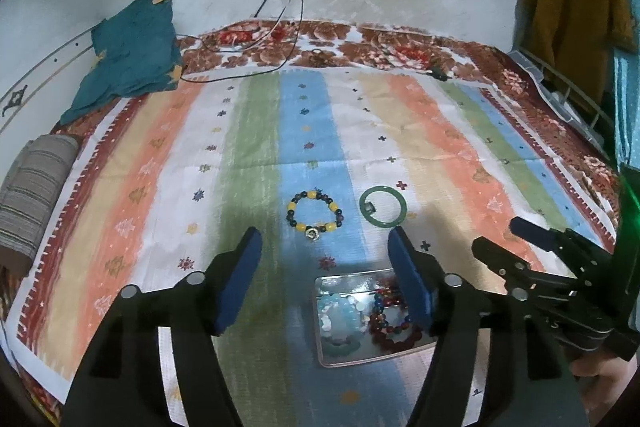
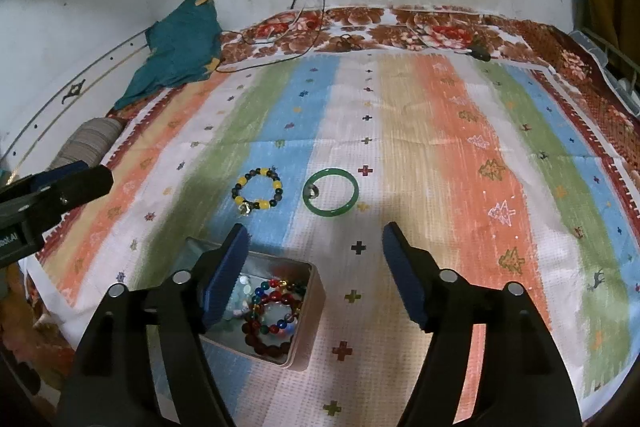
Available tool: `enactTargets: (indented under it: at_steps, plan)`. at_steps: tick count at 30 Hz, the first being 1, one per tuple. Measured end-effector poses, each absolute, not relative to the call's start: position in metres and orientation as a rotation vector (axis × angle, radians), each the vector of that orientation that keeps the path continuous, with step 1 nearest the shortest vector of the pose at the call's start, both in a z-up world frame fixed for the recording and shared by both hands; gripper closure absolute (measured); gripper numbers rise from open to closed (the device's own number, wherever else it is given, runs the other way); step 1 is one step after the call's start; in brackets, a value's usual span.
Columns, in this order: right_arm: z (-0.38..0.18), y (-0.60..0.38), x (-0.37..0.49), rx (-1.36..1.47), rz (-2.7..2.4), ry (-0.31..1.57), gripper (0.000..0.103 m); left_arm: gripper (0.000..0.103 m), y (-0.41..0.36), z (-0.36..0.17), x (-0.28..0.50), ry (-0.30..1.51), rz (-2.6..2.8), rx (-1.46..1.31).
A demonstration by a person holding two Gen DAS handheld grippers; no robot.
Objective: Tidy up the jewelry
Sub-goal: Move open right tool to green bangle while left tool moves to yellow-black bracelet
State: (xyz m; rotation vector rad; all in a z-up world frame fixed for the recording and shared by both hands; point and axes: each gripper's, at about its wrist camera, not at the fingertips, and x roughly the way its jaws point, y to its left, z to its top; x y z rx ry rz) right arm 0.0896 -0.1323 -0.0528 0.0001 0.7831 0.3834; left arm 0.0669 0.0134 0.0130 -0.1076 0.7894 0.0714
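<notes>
Your left gripper [image 1: 325,247] hangs over the striped cloth [image 1: 260,131] on the bed, fingers spread wide, nothing between them. Your right gripper [image 2: 314,245]: same, fingers wide apart, empty; in left wrist view it shows at approx. 3 o'clock.

Metal tin [image 2: 308,323] sits near the cloth's front edge, at approx. 7 o'clock in right wrist view, partly behind your right gripper's left finger [image 2: 224,275]. Inside: red bead bracelets [image 2: 272,339], a multicolour bead bracelet [image 2: 280,287] and pale pieces too blurred to ID.

Two items lie loose on the cloth beyond the tin, side by side, apart from each other:
- yellow/dark bead bracelet [image 1: 314,209], w/ a metal charm at its near side, on the blue stripe.
- green bangle [image 1: 383,206], just right of it, w/ a small metal ring resting on its left rim.

Teal garment [image 1: 132,55] at far left corner; cables [image 1: 288,7] run down from a wall socket at 12 o'clock.
</notes>
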Motion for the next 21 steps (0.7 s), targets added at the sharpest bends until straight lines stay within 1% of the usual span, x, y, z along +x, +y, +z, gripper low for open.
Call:
enactTargets:
  at_steps: [4,8,13,18,21]
  plan:
    - [-0.053,-0.132,0.092,0.004,0.382,0.787,0.027,0.029,0.016,0.012,0.07,0.791,0.062,-0.117]
    - [-0.05,-0.136,0.092,0.018,0.357,0.764,0.027,0.026,0.021,0.011,0.072,0.797,0.07,-0.127]
    - [-0.048,-0.141,0.097,0.029,0.339,0.751,0.026,0.019,0.022,0.01,0.076,0.806,0.083,-0.121]
    - [-0.05,-0.141,0.103,0.037,0.342,0.761,0.022,0.014,0.023,0.006,0.084,0.818,0.1,-0.112]
    - [-0.051,-0.141,0.107,0.037,0.34,0.766,0.021,0.012,0.025,0.004,0.091,0.824,0.116,-0.124]
